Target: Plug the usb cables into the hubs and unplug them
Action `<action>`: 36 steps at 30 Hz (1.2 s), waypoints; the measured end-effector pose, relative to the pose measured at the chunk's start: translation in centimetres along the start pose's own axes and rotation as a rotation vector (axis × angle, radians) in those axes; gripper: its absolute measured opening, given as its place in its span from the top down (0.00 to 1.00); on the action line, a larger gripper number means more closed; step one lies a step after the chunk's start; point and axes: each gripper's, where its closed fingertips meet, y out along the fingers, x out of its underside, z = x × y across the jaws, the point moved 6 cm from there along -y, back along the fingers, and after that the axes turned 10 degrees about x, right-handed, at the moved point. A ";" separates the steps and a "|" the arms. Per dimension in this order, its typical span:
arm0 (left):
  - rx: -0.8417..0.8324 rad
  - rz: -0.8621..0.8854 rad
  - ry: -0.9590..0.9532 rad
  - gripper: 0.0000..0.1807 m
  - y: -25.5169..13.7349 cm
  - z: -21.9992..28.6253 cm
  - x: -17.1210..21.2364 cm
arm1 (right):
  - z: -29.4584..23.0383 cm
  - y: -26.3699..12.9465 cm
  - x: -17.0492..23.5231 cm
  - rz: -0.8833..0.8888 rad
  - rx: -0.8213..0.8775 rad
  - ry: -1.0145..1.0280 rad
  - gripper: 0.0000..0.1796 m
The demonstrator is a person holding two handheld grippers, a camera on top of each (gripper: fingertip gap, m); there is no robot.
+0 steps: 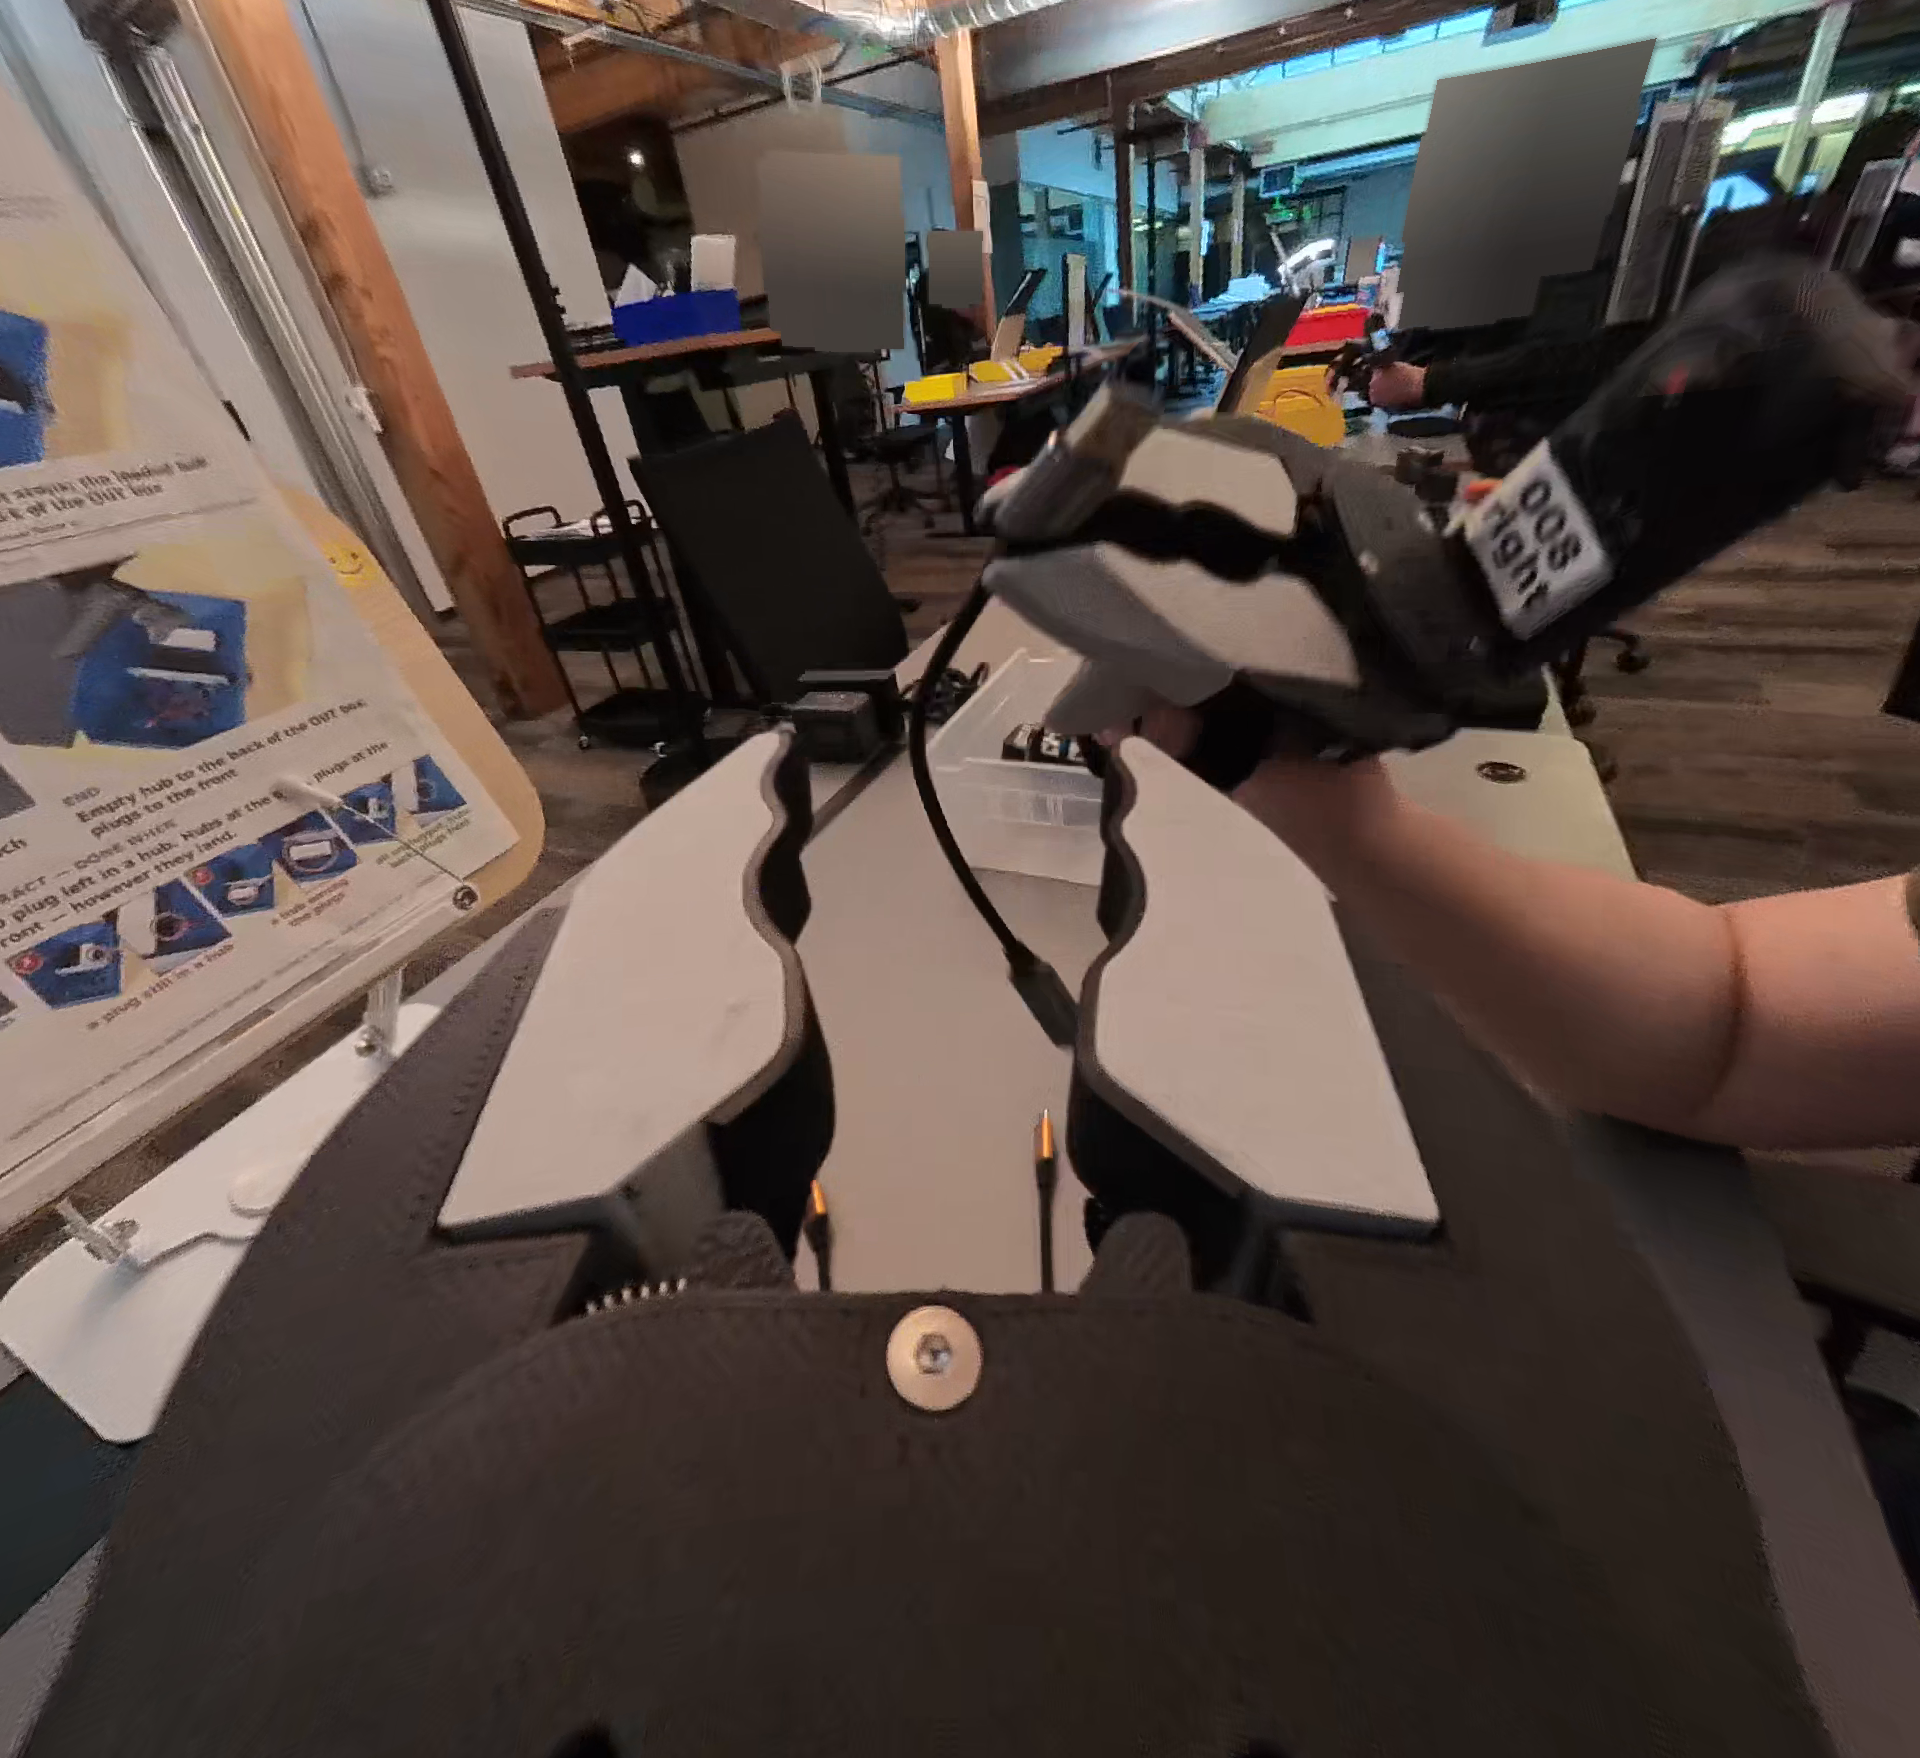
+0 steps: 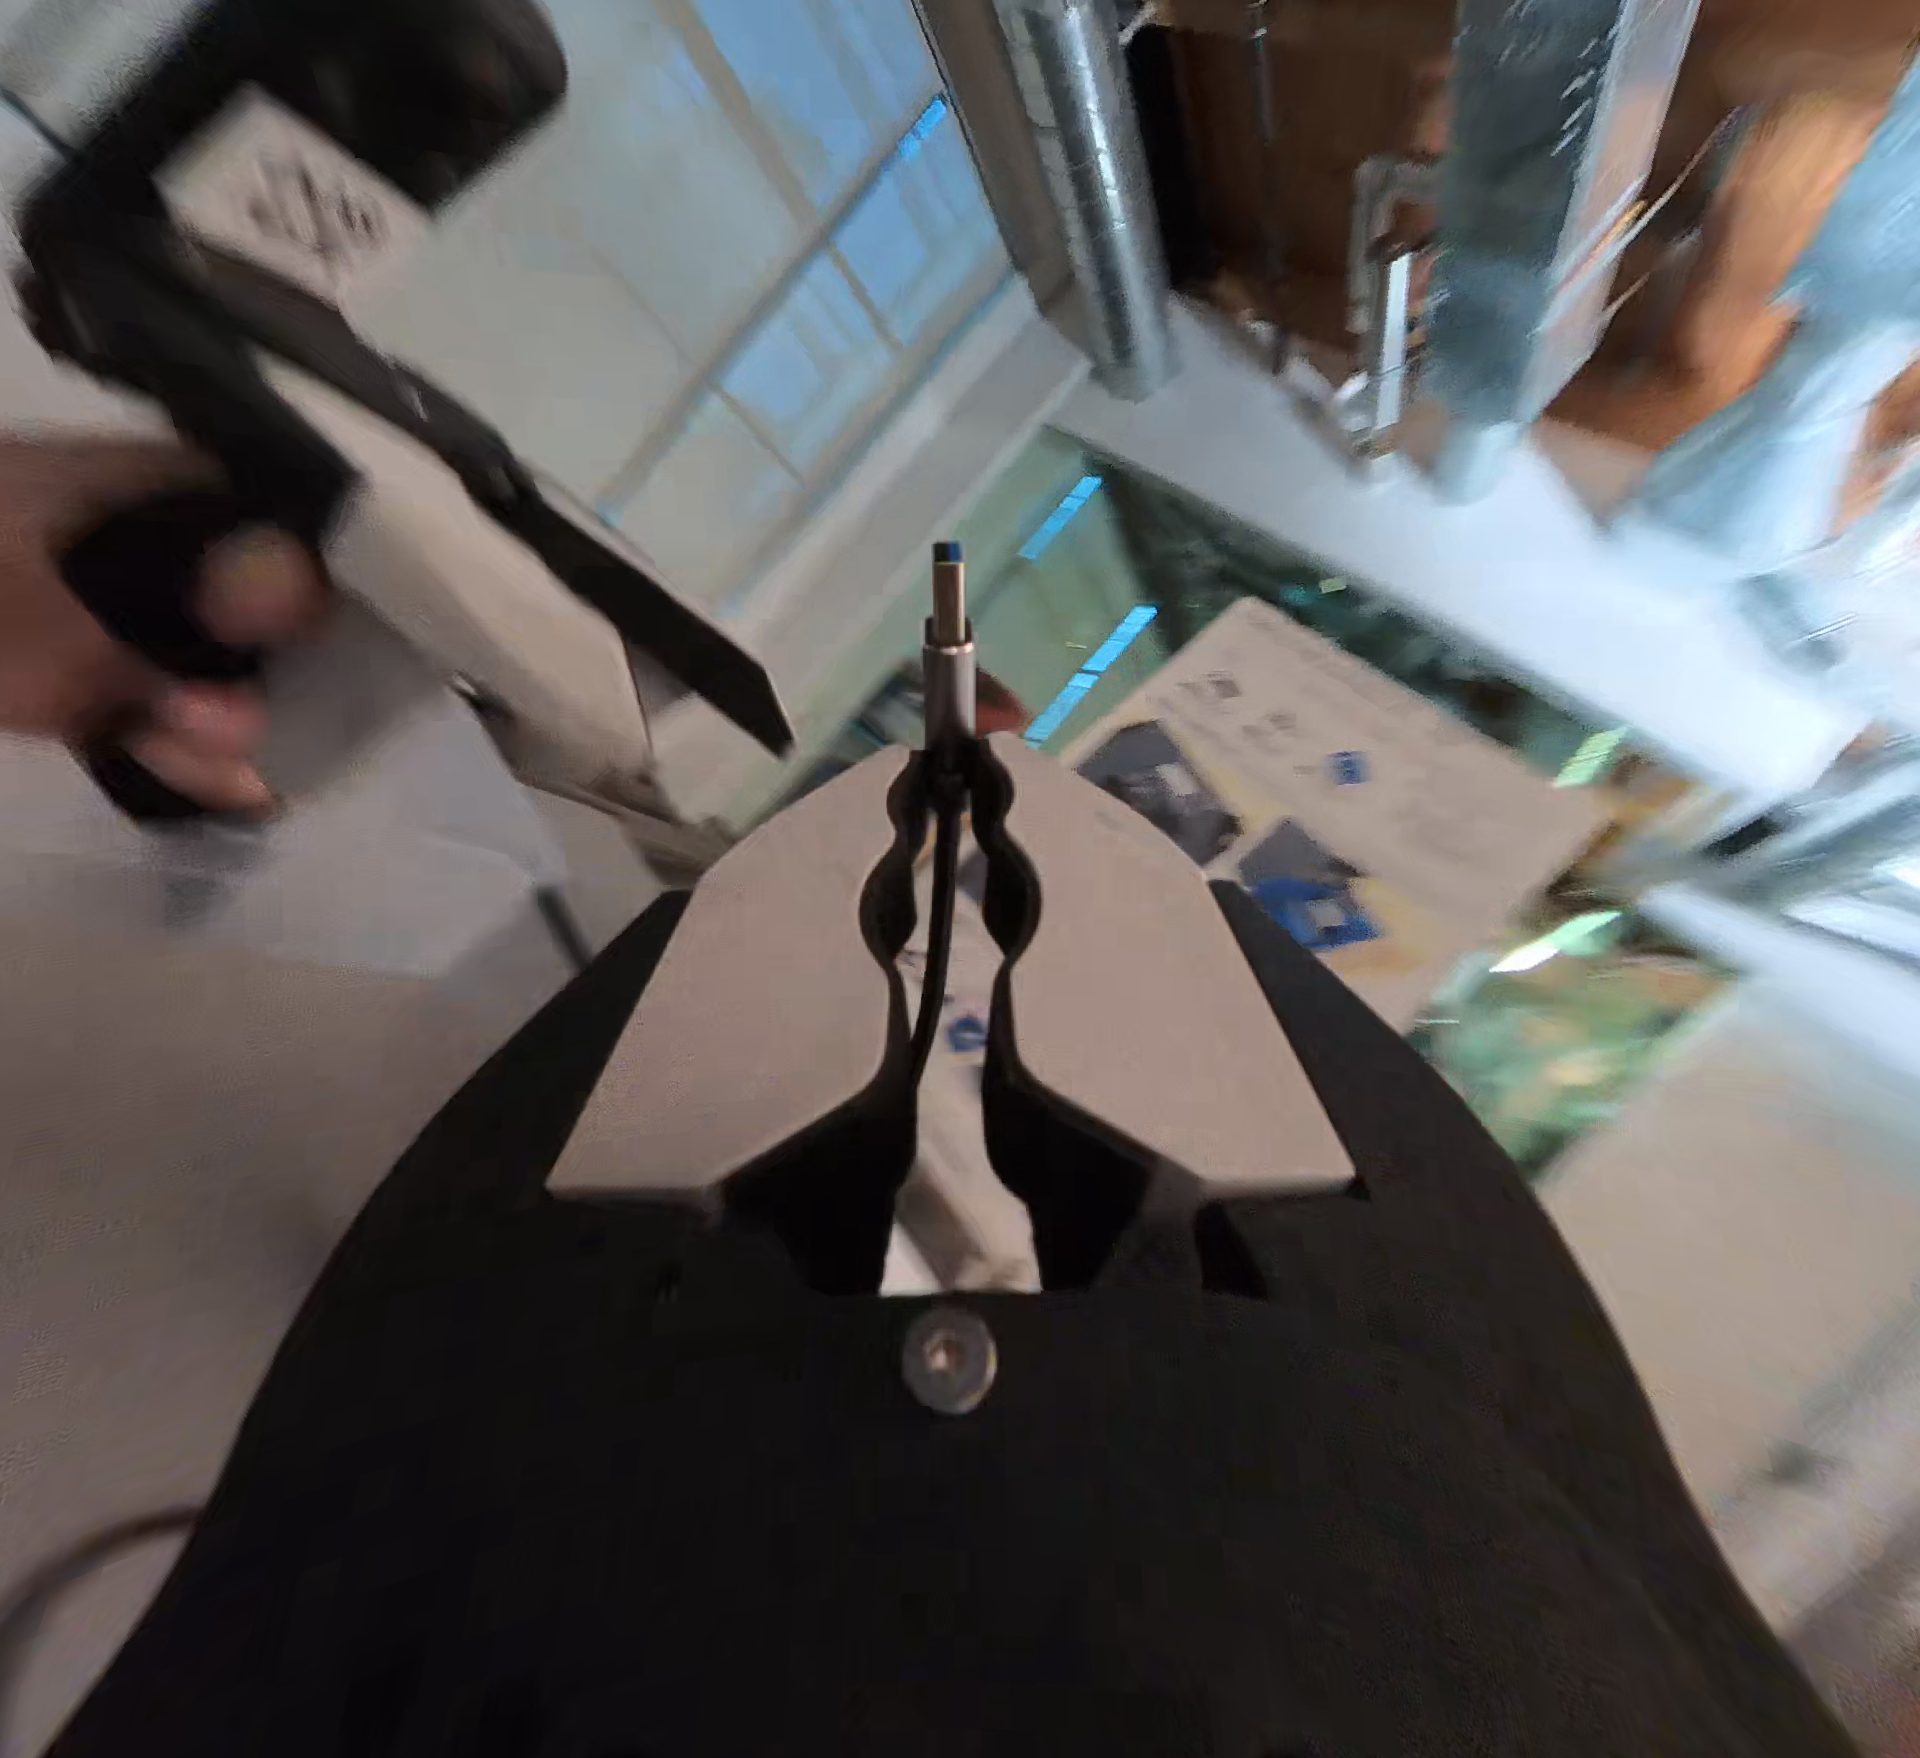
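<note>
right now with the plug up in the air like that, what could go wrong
1. The right tongs pinch the USB plug only at its rear end, so it could twist or slip when pushed into a port.
2. The black cable dangles between the open left tongs, and its loose end connector could snag there.
3. No hub is clearly visible in either view, so alignment can't be judged.

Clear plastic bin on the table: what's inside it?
In the clear plastic bin, one black-and-white item shows. The right hand-held gripper and its dangling USB cable cover the rest.
</note>
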 end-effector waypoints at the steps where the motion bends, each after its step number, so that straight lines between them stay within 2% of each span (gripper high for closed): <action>1: -0.012 0.016 0.003 0.72 -0.6 0.2 -0.6 | -0.1 -0.1 -0.1 0.007 0.029 -0.102 0.96; 4: -0.059 -0.016 0.023 0.75 -2.2 0.6 -2.0 | -0.8 -0.2 -0.3 0.000 0.037 -0.267 0.96; 12: -0.124 0.007 -0.004 0.78 -4.8 1.2 -3.9 | -1.5 -0.2 -0.6 0.009 0.027 -0.366 0.96; 24: -0.103 -0.146 -0.001 0.76 -2.5 1.1 -1.6 | -1.9 -0.1 -0.2 -0.002 0.019 -0.409 0.96; 28: -0.064 -0.129 -0.017 0.75 -1.2 1.4 -1.0 | -2.5 0.0 0.1 -0.003 0.014 -0.448 0.96; 32: -0.136 -0.145 0.056 0.74 -0.1 1.4 -0.5 | -3.2 0.2 0.5 -0.003 0.019 -0.518 0.96; 36: -0.181 -0.157 0.069 0.77 0.4 1.4 -0.2 | -4.0 0.3 0.6 0.000 0.012 -0.575 0.96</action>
